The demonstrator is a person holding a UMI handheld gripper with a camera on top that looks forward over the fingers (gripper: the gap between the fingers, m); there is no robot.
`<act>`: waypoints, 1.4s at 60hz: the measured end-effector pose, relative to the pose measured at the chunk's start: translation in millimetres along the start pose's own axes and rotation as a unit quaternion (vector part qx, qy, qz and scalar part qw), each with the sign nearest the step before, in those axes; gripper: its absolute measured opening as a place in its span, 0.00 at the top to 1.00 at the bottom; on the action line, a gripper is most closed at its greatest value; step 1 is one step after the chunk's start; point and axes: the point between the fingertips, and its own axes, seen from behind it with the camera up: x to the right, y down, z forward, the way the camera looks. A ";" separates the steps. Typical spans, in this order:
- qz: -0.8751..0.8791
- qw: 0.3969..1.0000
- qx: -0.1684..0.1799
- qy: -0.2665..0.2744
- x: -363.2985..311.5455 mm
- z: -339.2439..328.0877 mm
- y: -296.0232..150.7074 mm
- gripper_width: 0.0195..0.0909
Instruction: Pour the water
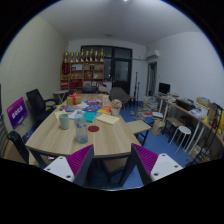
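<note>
My gripper (113, 165) is open, its two magenta pads (82, 160) spread wide with nothing between them. It hangs well back from a long wooden table (110, 137), whose near edge lies just beyond the fingertips. On the left part of the table stand a clear plastic bottle or tall cup (81, 129) and a pale green cup (65, 121). A small red thing (93, 128) lies next to the clear vessel. I cannot make out water in any of them from this distance.
Papers (107, 118) and several small items litter the far tabletop. Office chairs (40, 100) stand at the left, a shelf with bottles (83, 68) at the back wall. A desk with a monitor (165, 89) and a stool (181, 130) fill the right.
</note>
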 end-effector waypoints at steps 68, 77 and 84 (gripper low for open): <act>0.006 0.994 0.041 -0.100 -227.5 365.1 -4.1 0.58; -0.035 0.995 0.007 -0.093 -209.6 375.2 -40.1 0.65; -0.200 0.978 0.028 -0.049 -210.7 397.0 -98.0 0.65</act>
